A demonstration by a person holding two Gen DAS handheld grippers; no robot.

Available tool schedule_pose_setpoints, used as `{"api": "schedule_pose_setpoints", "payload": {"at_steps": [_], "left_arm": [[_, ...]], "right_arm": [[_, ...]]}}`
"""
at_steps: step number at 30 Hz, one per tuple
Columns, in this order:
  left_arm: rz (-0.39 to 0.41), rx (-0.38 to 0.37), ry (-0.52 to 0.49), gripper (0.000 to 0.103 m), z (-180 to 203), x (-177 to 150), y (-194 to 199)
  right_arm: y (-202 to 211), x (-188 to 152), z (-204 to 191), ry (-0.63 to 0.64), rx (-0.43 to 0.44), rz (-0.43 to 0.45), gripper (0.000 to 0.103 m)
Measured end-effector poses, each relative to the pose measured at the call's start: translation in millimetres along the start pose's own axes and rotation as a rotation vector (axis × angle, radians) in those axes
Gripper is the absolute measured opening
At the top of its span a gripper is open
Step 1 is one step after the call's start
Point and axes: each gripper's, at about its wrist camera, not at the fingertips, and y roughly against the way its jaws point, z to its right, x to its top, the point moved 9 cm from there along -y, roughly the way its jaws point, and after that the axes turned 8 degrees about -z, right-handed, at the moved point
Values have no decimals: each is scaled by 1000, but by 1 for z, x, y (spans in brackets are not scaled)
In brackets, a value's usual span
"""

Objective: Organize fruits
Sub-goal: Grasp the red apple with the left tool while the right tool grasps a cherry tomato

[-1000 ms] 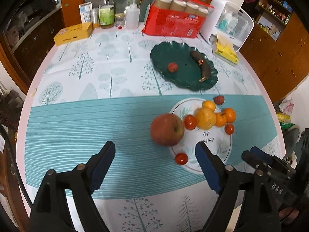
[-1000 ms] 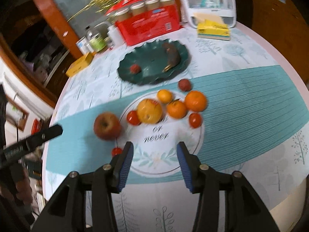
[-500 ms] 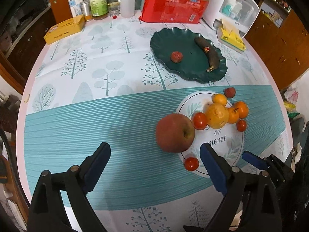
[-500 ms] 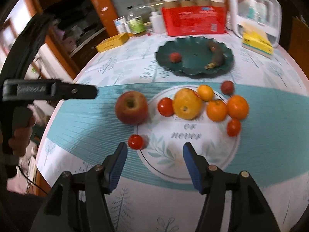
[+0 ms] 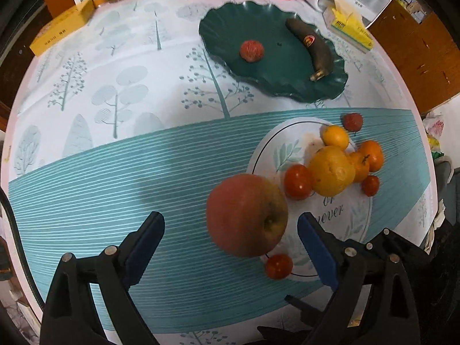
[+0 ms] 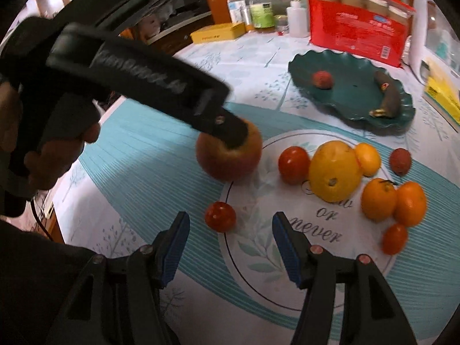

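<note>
Between wide-open left jaws, a red-yellow apple (image 5: 247,215); right jaws parted, empty.

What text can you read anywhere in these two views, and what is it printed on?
"or never": on the round white print of the tablecloth, under the fruit; the word above it is covered by the big yellow citrus.
Lettering on the side of the left gripper, seen in the right view: too blurred to read.
Labels on the red pack, yellow box, green bottle and banana sticker: too small.
</note>
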Motion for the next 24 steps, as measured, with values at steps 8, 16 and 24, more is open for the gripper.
{"api": "schedule_pose_setpoints", "payload": {"at_steps": [8,16,24], "left_arm": [[-51,-36,22,93,2,8,-26],[-79,-37,18,87,3,10,-36],[-77,-56,8,68,7,8,-35]], "right_arm": [[-21,-1,5,6,14,-45,59],[-32,0,2,16,39,-68,53],[-38,4,-6,40,70,-66,39]]}}
